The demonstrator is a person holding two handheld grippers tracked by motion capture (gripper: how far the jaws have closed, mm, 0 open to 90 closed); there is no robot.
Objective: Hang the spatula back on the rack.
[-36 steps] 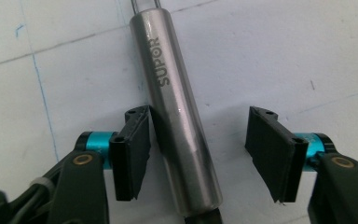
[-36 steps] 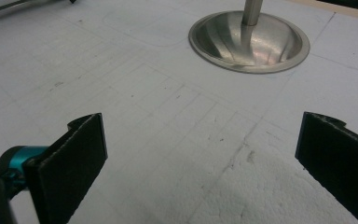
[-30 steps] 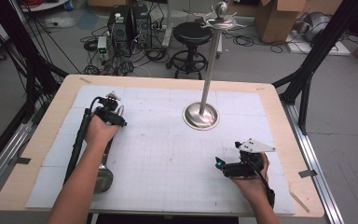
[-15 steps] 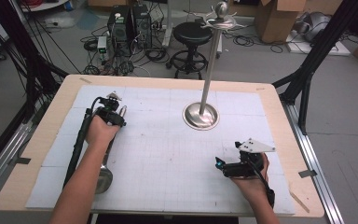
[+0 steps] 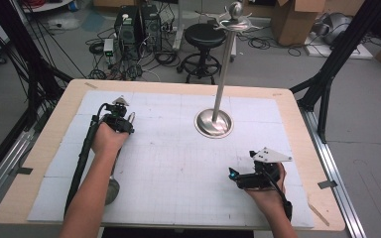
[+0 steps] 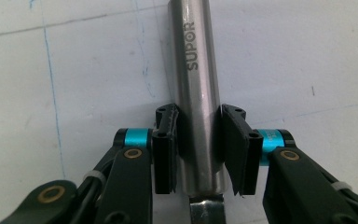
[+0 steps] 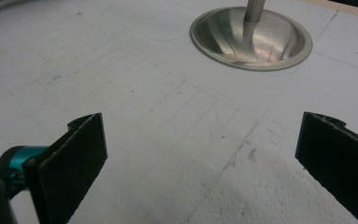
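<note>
A steel ladle lies on the white mat at the left, its bowl (image 5: 111,191) near the front edge beside the person's left forearm. Its round handle (image 6: 193,56), stamped SUPOR, runs up between my left gripper's (image 6: 199,116) jaws. Those jaws have just been closing, and both black pads now press on the handle's sides. In the high view the left gripper (image 5: 124,124) sits low over the handle's far end. My right gripper (image 5: 234,175) rests at the front right, pointing left, and its jaws (image 7: 205,140) stand wide open over bare mat.
A steel stand rises from a round dished base (image 5: 213,123) at the middle of the table, with hooks at its top (image 5: 234,16). The base (image 7: 251,30) lies ahead of the right gripper. The wooden table edge (image 5: 297,119) frames the mat.
</note>
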